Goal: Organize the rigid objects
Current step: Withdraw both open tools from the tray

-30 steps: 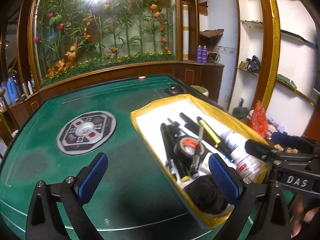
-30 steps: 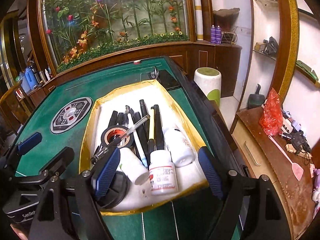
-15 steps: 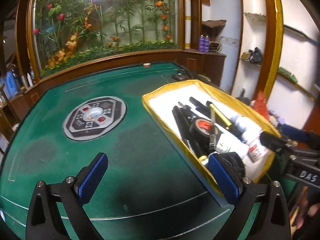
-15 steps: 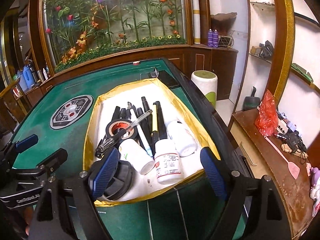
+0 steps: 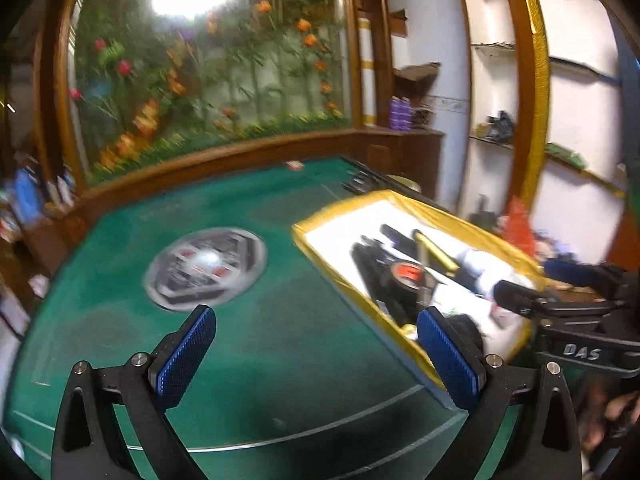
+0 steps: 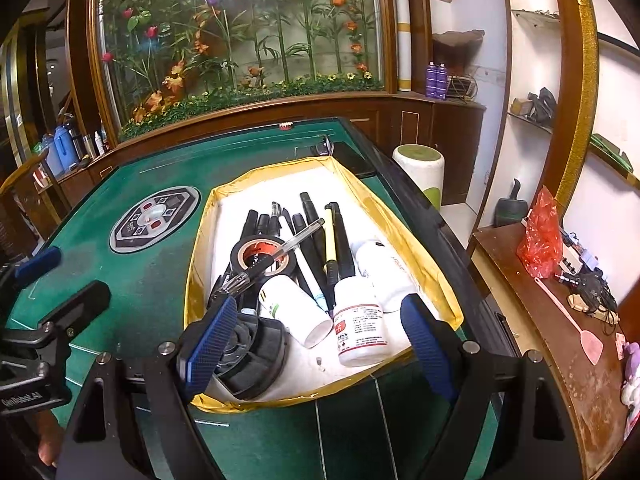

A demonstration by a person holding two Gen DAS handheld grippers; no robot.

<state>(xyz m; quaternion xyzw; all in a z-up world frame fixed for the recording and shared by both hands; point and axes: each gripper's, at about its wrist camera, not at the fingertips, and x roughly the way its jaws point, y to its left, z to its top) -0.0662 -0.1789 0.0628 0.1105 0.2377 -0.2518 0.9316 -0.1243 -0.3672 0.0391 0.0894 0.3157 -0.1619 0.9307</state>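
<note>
Stock on my green table (image 6: 152, 280): one yellow-rimmed tray (image 6: 436, 280) with white floor, sitting toward the table's right edge. Contents: a roll of black tape (image 6: 262, 254) with a clear pen (image 6: 280, 254) lying across it; a row of dark markers and pens (image 6: 312, 220) laid lengthwise, one yellow-barrelled (image 6: 330, 248); three white bottles on their sides near the front, namely one at the left (image 6: 294, 308), one labelled in red (image 6: 360, 326), one behind it (image 6: 380, 266); a black round object (image 6: 252, 354) at the near left corner. My right gripper (image 6: 316, 340) hangs over the tray's near end, jaws wide, holding nothing. My left gripper (image 5: 316, 354) is over bare felt beside the tray, jaws wide and likewise empty; that view is blurred. Progress, as I judge it: every loose item I can see lies inside the tray and none sits on the felt, so gathering looks done. The items overlap untidily, so straightening may remain.
</note>
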